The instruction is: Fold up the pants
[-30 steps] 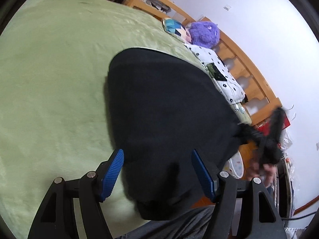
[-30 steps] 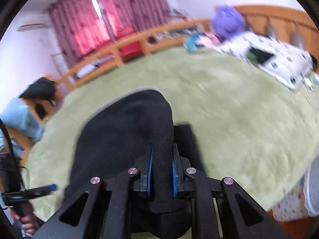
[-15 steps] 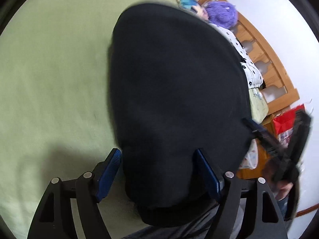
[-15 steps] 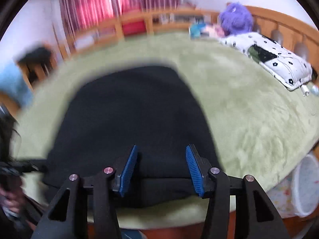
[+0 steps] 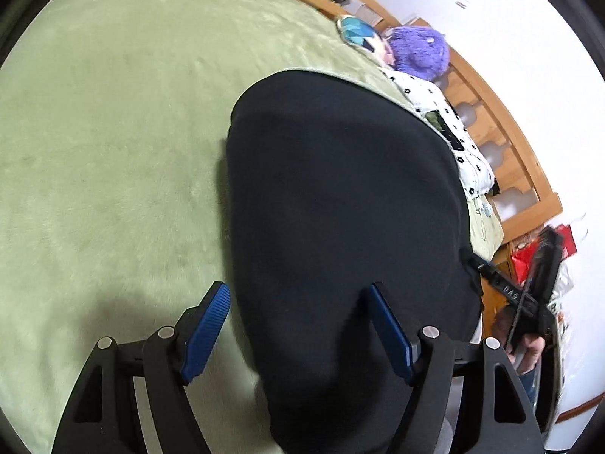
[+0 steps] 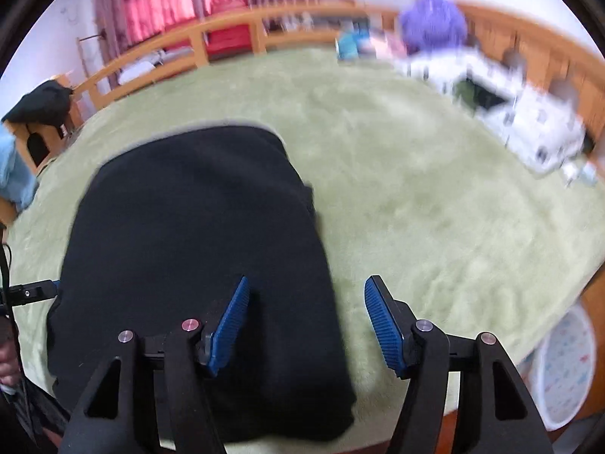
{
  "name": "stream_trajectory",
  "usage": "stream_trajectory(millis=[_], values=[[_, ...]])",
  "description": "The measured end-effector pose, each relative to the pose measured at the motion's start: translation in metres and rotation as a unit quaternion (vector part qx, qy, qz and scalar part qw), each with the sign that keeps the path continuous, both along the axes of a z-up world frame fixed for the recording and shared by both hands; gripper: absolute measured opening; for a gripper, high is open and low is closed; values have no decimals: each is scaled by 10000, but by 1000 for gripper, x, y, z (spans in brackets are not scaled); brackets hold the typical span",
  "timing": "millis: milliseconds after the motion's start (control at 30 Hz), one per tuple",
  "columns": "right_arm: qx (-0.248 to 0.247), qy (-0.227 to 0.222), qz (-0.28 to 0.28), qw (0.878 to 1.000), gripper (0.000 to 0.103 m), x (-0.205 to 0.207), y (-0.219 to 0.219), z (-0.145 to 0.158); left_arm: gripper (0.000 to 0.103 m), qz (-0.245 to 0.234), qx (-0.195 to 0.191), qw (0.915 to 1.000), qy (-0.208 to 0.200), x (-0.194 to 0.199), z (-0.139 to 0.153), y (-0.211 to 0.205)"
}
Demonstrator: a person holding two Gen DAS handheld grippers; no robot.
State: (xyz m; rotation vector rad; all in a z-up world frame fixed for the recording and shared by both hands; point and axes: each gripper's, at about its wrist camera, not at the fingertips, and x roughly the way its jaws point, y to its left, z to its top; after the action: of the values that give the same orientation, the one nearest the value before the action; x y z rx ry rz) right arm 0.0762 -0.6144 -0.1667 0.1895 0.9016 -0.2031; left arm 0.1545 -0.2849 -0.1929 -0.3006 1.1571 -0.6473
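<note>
The black pants (image 5: 340, 189) lie folded into a flat wide pad on the green blanket (image 5: 113, 151) near the bed's front edge. My left gripper (image 5: 297, 289) hovers over their left edge, which lies between jaws that are closing slightly, and the blue pads (image 5: 206, 331) do not touch the cloth. In the right wrist view the pants (image 6: 189, 227) fill the lower left. My right gripper (image 6: 308, 282) straddles their right edge with its jaws opening, and no pad presses on the fabric. The right gripper (image 5: 529, 287) also shows at the pants' far right edge.
A purple plush (image 5: 419, 53) and a white dotted pillow (image 5: 453, 140) lie along the wooden bed rail (image 5: 503, 140). The green blanket (image 6: 416, 208) stretches bare beyond the pants. A patterned basket (image 6: 563, 370) stands on the floor at the right. Dark clothes (image 6: 41, 102) hang at the far left.
The right gripper, shut on a raised fold of the pants a second ago, has let go and opened; the cloth now lies flat. The left gripper stayed open and shifted over the pants.
</note>
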Motion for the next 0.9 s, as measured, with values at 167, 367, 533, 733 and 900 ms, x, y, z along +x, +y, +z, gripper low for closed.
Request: stream_trajectory(millis=[167, 367, 533, 733, 900], values=[[610, 87, 110, 9980, 76, 19, -27, -21, 76, -129, -150, 9998, -35, 7, -10, -9], [1318, 191, 407, 9903, 76, 40, -30, -39, 75, -169, -325, 9993, 27, 13, -21, -19], [1911, 276, 528, 9798, 75, 55, -25, -57, 70, -5, -481, 9987, 173, 14, -26, -10], [1642, 12, 399, 9856, 55, 44, -14, -48, 41, -120, -509, 9986, -93, 7, -14, -7], [1368, -358, 206, 9897, 32, 27, 2, -21, 30, -215, -831, 9959, -270, 1, 7, 13]])
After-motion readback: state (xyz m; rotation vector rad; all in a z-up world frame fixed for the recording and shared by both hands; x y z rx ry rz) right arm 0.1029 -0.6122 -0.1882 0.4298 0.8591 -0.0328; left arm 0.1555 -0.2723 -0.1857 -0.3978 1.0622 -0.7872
